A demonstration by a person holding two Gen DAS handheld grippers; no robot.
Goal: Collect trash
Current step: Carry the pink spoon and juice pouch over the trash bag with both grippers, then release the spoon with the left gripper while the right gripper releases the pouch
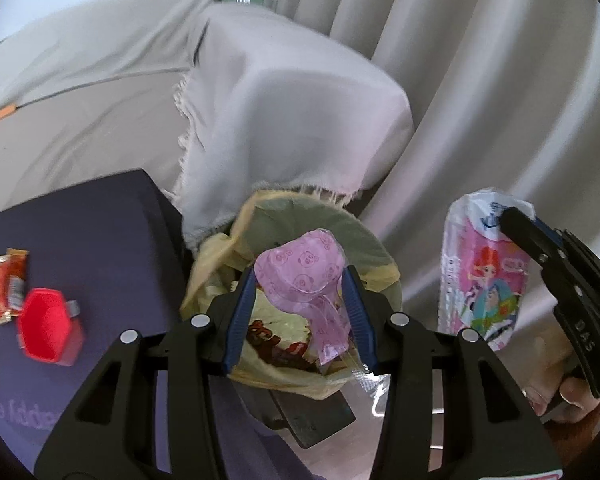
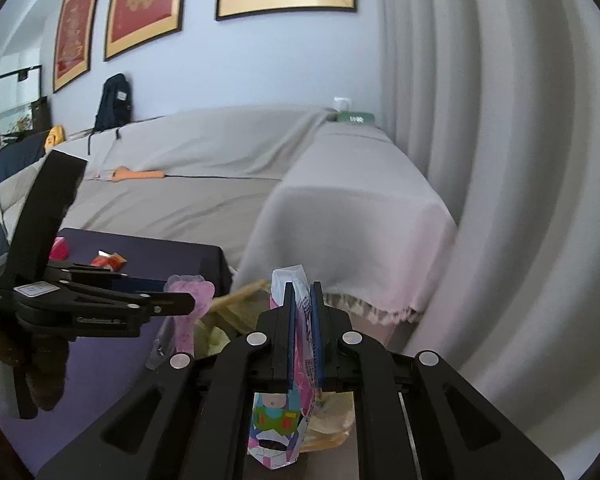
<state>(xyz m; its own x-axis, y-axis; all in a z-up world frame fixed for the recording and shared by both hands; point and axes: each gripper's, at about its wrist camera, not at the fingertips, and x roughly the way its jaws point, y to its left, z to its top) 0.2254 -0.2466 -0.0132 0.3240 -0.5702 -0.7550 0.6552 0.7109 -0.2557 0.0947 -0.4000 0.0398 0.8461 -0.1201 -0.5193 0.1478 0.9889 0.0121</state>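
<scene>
My left gripper point(image 1: 300, 284) is shut on a pink panda-print plastic wrapper point(image 1: 300, 276), held right above the open bin lined with a yellow bag point(image 1: 364, 240). Trash with a red-brown print lies inside the bag. My right gripper point(image 2: 303, 292) is shut on a pink cartoon-printed pouch point(image 2: 278, 428); in the left wrist view that pouch point(image 1: 480, 276) hangs to the right of the bin, pinched by the right gripper point(image 1: 512, 220). In the right wrist view the left gripper point(image 2: 188, 300) and its pink wrapper point(image 2: 190, 300) sit to the left.
A dark purple table point(image 1: 80, 240) on the left carries a red hexagonal box point(image 1: 46, 324) and orange-red sachets point(image 1: 8, 280). A sofa under a grey cover point(image 1: 280, 100) stands behind the bin, with pale curtains point(image 1: 500, 80) on the right.
</scene>
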